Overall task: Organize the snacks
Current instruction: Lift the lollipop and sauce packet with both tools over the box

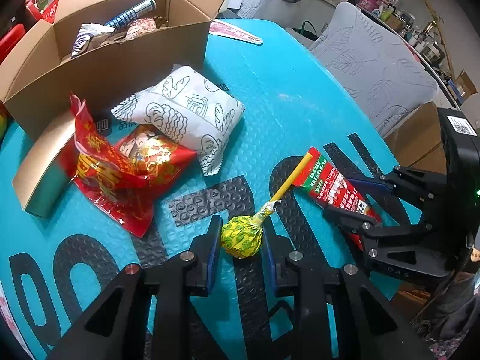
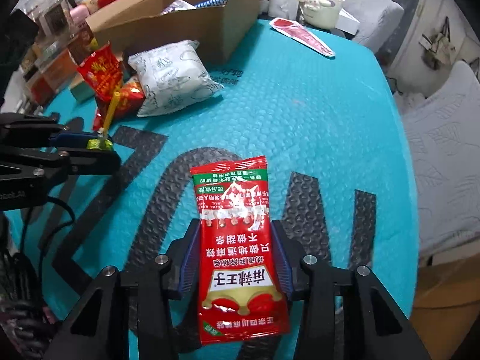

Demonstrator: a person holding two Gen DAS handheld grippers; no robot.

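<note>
left gripper (image 1: 241, 247) pinching lollipop (image 1: 242, 235) | right gripper (image 2: 235, 258) clamped on red sachet (image 2: 240, 249)

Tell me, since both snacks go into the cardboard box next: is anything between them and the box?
Yes. The white bread packet and the red foil packets lie on the mat in front of the cardboard box, between it and the lollipop and red sachet. Lifting over them looks feasible.
</note>
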